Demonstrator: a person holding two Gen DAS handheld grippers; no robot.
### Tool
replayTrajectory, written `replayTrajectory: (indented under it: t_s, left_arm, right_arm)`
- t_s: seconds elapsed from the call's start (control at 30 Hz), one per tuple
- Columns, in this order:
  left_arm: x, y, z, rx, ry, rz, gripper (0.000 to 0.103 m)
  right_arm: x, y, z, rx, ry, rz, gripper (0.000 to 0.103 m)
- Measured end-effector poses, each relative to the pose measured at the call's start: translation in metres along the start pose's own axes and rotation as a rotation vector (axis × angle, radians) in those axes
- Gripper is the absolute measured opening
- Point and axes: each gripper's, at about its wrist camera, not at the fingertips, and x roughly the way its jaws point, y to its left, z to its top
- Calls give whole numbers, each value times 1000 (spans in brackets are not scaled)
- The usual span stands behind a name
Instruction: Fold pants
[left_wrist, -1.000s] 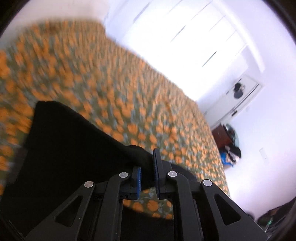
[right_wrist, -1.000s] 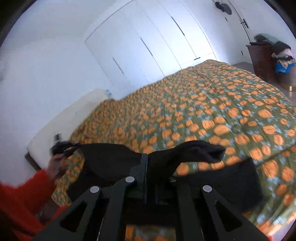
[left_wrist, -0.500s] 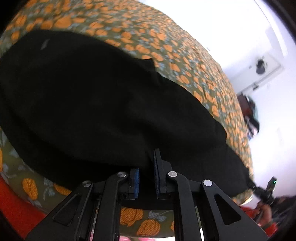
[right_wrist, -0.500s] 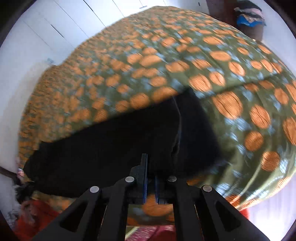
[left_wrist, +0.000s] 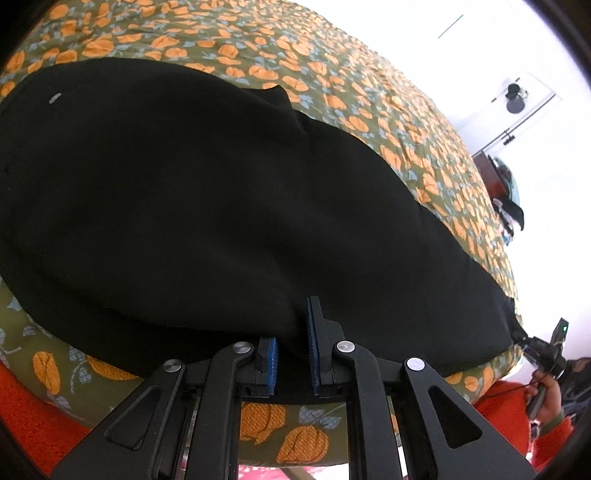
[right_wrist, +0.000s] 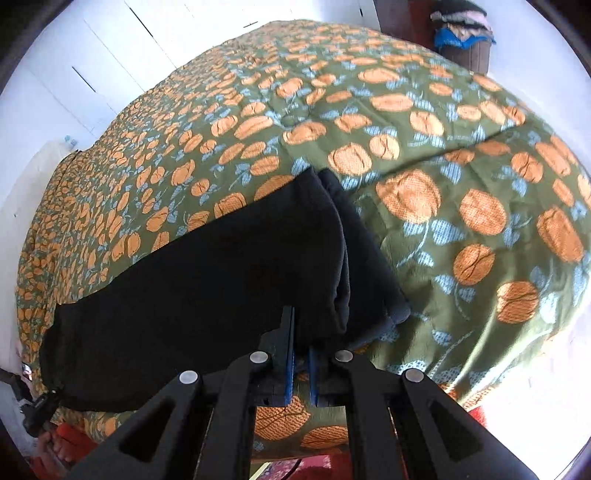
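Observation:
The black pants (left_wrist: 221, 203) lie spread lengthwise on the green bedspread with orange flowers (left_wrist: 332, 74), along its near edge. My left gripper (left_wrist: 291, 325) is shut on their near edge, with black cloth pinched between the blue pads. In the right wrist view the pants (right_wrist: 221, 280) end in a folded, doubled edge. My right gripper (right_wrist: 301, 332) sits at that end; its jaws are opening slightly and the cloth edge is still between the pads. A hand (left_wrist: 546, 391) in a red sleeve holds the right gripper's handle at the far right.
The bedspread (right_wrist: 406, 147) stretches far beyond the pants. White wardrobe doors (right_wrist: 92, 66) stand behind the bed. A dark dresser piled with clothes (right_wrist: 465, 33) stands past the bed's far corner. Red fabric (left_wrist: 26, 406) shows below the bed's near edge.
Both grippers came down toward the bed and tilted downward, laying the hanging pants flat on the bedspread. In the last half second they hardly moved; the right pads parted a little.

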Motion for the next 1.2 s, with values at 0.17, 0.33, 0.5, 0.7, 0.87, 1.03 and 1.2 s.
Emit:
replayTrajectory:
  t_s: [0.17,0.33,0.5,0.7,0.87,1.03,1.2]
  left_arm:
    - [4,-8,7,7,-2,2,14]
    - [6,-7,4,20,-1,-3,13]
    - [-4,-10,-8,67,0,27,10]
    - [-7,-5,-13,54,27,36,10]
    - [-10,-3,-19,52,45,47,8]
    - [-6,-1,-22,57,71,60,7]
    - [-2,0,-22,65,86,78,7]
  right_arm:
    - [-19,-14,-4,58,-91,96,42]
    - [-15,-27,-4,144,-82,75,9]
    - [-11,-22,-2,143,-79,16,9]
    - [-5,-24,-1,163,-59,-17,9]
    - [-4,-23,-2,161,-57,-32,9]
    - [-4,-23,-3,158,-55,-42,9]
    - [-4,-22,-2,158,-55,-45,9]
